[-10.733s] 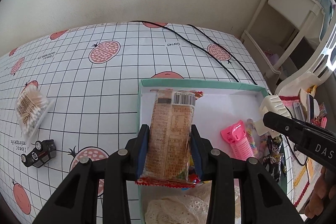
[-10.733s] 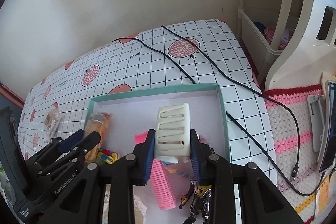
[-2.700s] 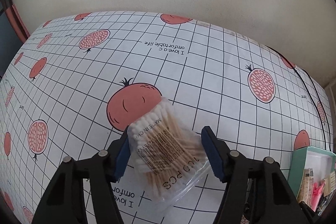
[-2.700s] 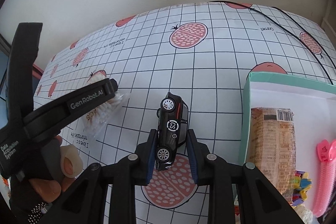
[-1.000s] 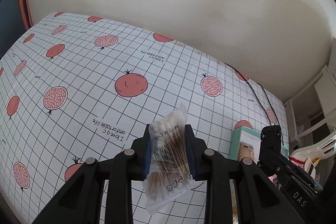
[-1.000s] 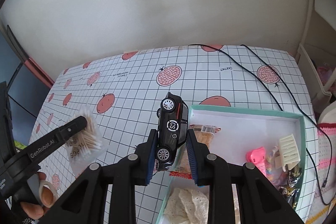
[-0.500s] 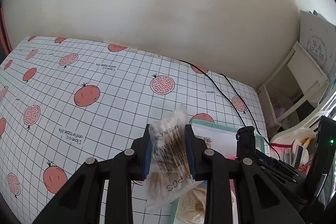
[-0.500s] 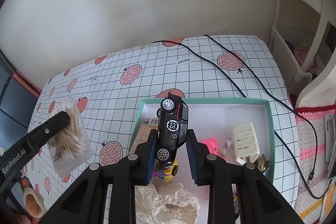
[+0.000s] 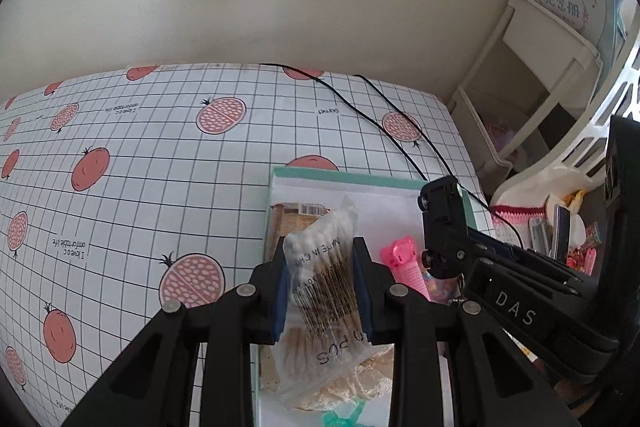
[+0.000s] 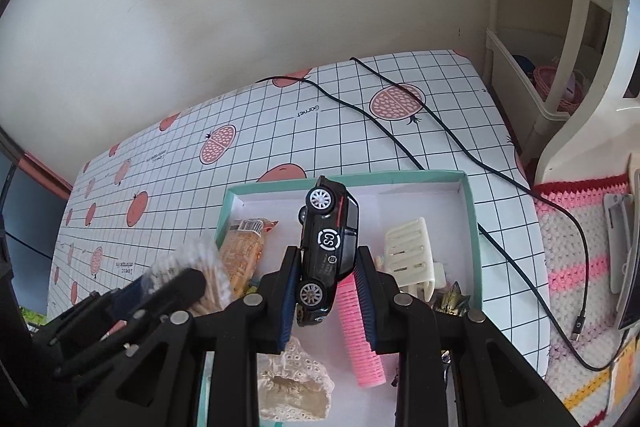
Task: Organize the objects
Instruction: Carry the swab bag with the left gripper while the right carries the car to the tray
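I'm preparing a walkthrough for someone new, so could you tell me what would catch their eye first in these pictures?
Each tool is carrying something over the teal-rimmed box: the right tool pinches a black toy car, and the left tool pinches a clear bag of cotton swabs. Inside the box lie a pink hair roller, a cream hair claw and a snack packet.
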`<action>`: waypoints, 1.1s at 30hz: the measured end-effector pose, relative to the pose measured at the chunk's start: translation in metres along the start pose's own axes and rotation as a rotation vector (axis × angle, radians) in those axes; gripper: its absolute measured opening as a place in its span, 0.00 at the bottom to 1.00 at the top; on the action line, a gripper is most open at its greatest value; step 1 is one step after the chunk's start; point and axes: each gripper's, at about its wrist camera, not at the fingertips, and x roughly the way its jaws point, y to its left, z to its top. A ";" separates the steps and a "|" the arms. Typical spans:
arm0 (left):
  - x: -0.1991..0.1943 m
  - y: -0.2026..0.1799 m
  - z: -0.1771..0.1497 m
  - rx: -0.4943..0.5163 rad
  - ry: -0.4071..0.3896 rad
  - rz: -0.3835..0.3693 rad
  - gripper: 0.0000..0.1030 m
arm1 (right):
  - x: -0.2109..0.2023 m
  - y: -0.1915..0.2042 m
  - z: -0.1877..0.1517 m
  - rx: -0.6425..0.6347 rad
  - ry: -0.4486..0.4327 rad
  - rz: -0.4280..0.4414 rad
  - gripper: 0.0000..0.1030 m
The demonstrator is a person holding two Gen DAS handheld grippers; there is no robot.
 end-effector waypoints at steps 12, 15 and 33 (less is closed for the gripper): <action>0.025 -0.030 -0.019 0.115 0.070 -0.003 0.29 | 0.011 -0.010 -0.004 0.011 0.035 -0.003 0.28; 0.029 -0.031 -0.021 0.129 0.079 0.000 0.29 | 0.014 -0.010 -0.006 0.009 0.044 -0.007 0.28; 0.036 -0.029 -0.023 0.169 0.107 -0.036 0.31 | 0.030 -0.012 -0.012 -0.002 0.100 -0.033 0.30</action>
